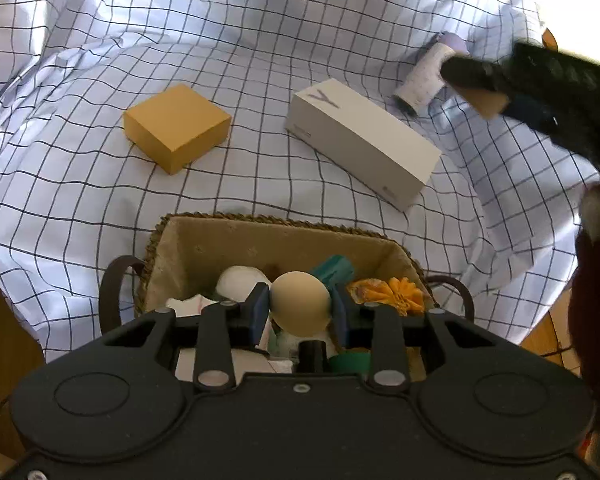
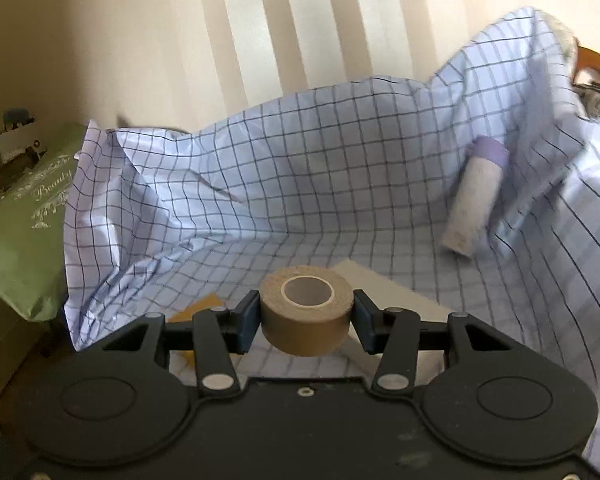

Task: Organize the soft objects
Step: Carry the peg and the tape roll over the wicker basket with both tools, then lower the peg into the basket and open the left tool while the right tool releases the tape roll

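A checked cloth (image 1: pixel 260 60) covers the whole work surface and rises in folds at the back. In the right wrist view a green bag (image 2: pixel 24 216) with pale lettering sits off the cloth's left edge.

A woven basket (image 1: pixel 188 240) with dark handles stands at the near edge of the cloth, already holding a white ball (image 1: pixel 240 280), a teal piece (image 1: pixel 334 268), an orange ruffled piece (image 1: pixel 404 294) and some white items.

Beyond the basket lie a long white box (image 1: pixel 364 140) and, well apart to its left, a tan box (image 1: pixel 176 128). A white tube (image 1: pixel 424 76) with a purple cap lies on its side near the white box's far end.

The left gripper (image 1: pixel 300 308) hangs over the basket with its fingers clamped on a beige ball (image 1: pixel 300 304), which sits above the basket's contents.

The right gripper (image 2: pixel 306 320) is raised above the cloth, fingers pressed against both sides of a brown tape roll (image 2: pixel 306 312), core hole facing up. From the left wrist view this gripper appears blurred at the right, near the tube.
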Action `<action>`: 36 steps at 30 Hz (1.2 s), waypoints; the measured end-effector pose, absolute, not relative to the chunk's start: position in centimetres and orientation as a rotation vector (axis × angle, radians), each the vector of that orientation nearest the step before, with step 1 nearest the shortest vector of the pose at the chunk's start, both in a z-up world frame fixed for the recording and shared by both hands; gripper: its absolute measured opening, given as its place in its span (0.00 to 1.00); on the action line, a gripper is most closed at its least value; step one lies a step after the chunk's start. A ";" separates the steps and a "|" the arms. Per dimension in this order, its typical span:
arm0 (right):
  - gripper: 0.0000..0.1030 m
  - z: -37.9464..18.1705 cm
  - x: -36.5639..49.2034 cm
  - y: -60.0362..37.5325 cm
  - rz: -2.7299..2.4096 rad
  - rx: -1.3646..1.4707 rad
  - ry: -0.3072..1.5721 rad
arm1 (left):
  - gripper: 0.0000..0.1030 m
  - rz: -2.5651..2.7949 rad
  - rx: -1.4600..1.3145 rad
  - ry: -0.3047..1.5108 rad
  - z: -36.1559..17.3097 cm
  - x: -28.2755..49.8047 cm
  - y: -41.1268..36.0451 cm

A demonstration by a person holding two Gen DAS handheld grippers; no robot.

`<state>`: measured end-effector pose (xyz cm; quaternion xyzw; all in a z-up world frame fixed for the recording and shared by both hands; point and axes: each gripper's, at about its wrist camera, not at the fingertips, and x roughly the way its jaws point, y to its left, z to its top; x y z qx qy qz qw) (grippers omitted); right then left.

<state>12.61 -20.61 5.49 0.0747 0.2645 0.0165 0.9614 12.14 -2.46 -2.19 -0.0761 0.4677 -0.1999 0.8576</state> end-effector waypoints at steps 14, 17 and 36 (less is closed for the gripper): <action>0.47 1.7 7.8 -22.2 -0.055 0.252 0.667 | 0.41 -0.472 -0.102 1.024 -2.8 11.2 -4.5; 0.47 1.6 7.8 -22.3 -0.057 0.265 0.672 | 0.47 -0.459 -0.094 1.015 -2.7 10.9 -4.4; 0.47 0.4 7.0 -19.8 0.032 0.226 0.761 | 0.62 -0.246 -0.051 0.915 -1.5 10.1 -2.3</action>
